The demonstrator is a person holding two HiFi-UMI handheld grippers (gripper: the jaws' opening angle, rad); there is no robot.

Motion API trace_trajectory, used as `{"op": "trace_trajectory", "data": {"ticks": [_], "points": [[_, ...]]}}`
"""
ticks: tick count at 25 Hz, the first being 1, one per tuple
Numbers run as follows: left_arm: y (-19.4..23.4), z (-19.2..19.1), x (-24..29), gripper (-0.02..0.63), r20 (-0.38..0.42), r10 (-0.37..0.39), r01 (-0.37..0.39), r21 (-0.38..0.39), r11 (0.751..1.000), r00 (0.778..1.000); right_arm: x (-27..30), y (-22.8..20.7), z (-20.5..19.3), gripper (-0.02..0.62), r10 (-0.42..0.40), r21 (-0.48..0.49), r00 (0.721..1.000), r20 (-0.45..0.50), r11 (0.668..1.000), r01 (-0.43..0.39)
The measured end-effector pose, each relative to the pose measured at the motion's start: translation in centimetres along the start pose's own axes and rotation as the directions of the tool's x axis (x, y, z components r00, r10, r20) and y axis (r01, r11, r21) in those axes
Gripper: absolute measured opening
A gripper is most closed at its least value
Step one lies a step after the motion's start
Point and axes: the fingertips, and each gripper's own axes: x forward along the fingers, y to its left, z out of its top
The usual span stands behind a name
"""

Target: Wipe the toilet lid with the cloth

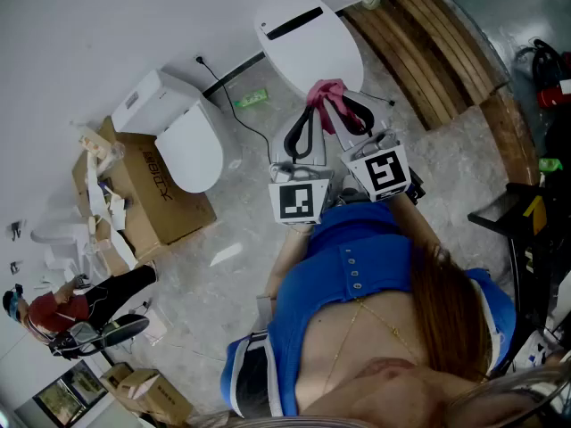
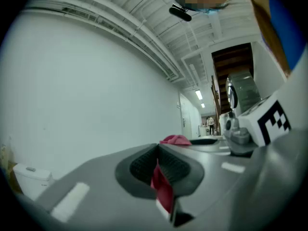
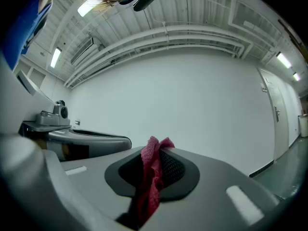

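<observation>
Cloth (image 1: 327, 89), pink, shows at upper centre of the frame over the white toilet lid's (image 1: 308, 47) near edge, pinched by both left gripper (image 2: 158, 153) and right gripper (image 3: 155, 154).

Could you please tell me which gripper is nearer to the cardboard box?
Left. The left gripper sits on the side toward the cardboard box; the right gripper is beyond it, toward the wooden bench. Both hold the cloth.
</observation>
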Motion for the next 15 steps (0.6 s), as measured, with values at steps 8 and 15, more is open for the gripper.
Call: {"op": "trace_trajectory", "data": {"ticks": [8,15], "points": [[0.0,-1.1,-0.4,0.003,-0.010,0.090,-0.090,-0.025,0.996,0.996,-1.9,-3.6,0.1,0.060,-0.005,0.035,0.998,0.060,0.999,0.003],[2.6,-2.7,-0.5,0.003,-0.023,0.182,-0.183,-0.030,0.983,0.983,-2.8,-8.1,-0.6,0.060,-0.076,0.050,0.995,0.059,0.996,0.073]]}}
